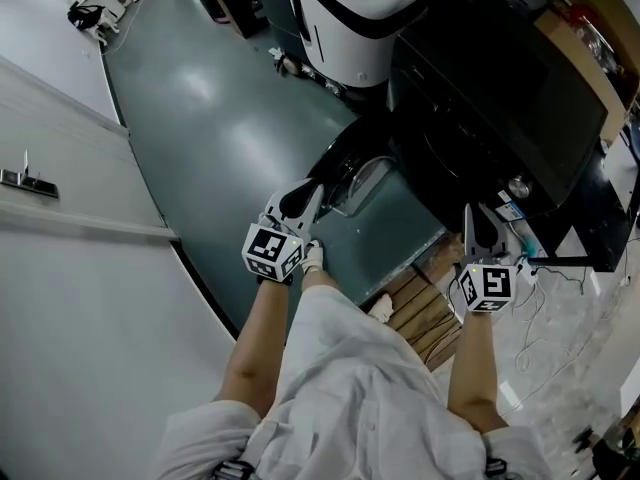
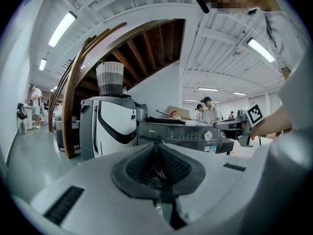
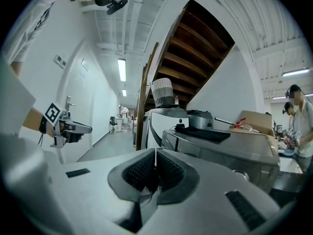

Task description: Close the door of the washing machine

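Note:
The dark front-loading washing machine (image 1: 500, 98) stands at the upper right of the head view. Its round door (image 1: 352, 180) hangs open toward the green floor. My left gripper (image 1: 310, 196) is shut and empty, with its tips just beside the open door's edge. My right gripper (image 1: 470, 218) is also shut and empty, in front of the machine's lower right corner. In the left gripper view the shut jaws (image 2: 156, 151) point at the machine's control panel (image 2: 188, 135). The right gripper view looks past its shut jaws (image 3: 155, 155) along the machine's top (image 3: 220, 143).
A white and black appliance (image 1: 355, 13) stands beside the washing machine, with a wicker basket (image 2: 110, 77) on top. A wooden pallet (image 1: 425, 318) lies by my feet, with cables (image 1: 550, 298) on the floor at right. A white wall (image 1: 70, 268) runs along the left. People stand in the background (image 2: 208, 111).

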A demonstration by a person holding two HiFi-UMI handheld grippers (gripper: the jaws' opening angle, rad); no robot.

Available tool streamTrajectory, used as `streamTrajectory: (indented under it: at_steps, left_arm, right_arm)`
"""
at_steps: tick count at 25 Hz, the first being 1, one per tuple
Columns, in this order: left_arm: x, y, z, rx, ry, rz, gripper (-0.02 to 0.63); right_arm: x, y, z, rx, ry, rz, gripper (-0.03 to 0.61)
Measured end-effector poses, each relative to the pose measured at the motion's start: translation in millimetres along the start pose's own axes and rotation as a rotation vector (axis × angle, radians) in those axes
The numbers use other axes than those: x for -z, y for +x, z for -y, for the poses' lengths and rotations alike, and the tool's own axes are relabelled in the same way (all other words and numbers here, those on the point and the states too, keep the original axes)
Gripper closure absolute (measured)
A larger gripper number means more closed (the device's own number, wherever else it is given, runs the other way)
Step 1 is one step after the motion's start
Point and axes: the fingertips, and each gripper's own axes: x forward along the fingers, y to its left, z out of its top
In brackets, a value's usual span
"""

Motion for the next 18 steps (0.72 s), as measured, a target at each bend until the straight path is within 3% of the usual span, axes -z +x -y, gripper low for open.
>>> streamTrajectory:
  at_steps: [10, 18]
  left_arm:
    - [42, 27, -50, 0.049, -0.017, -0.079, 0.574]
    - [78, 58, -69, 0.113, -0.018, -0.16, 0.472]
  right_arm:
    - [5, 59, -37, -0.035, 0.01, -0.015, 0.546]
    - [10, 91, -52, -0.061, 0.008, -0.028, 0.546]
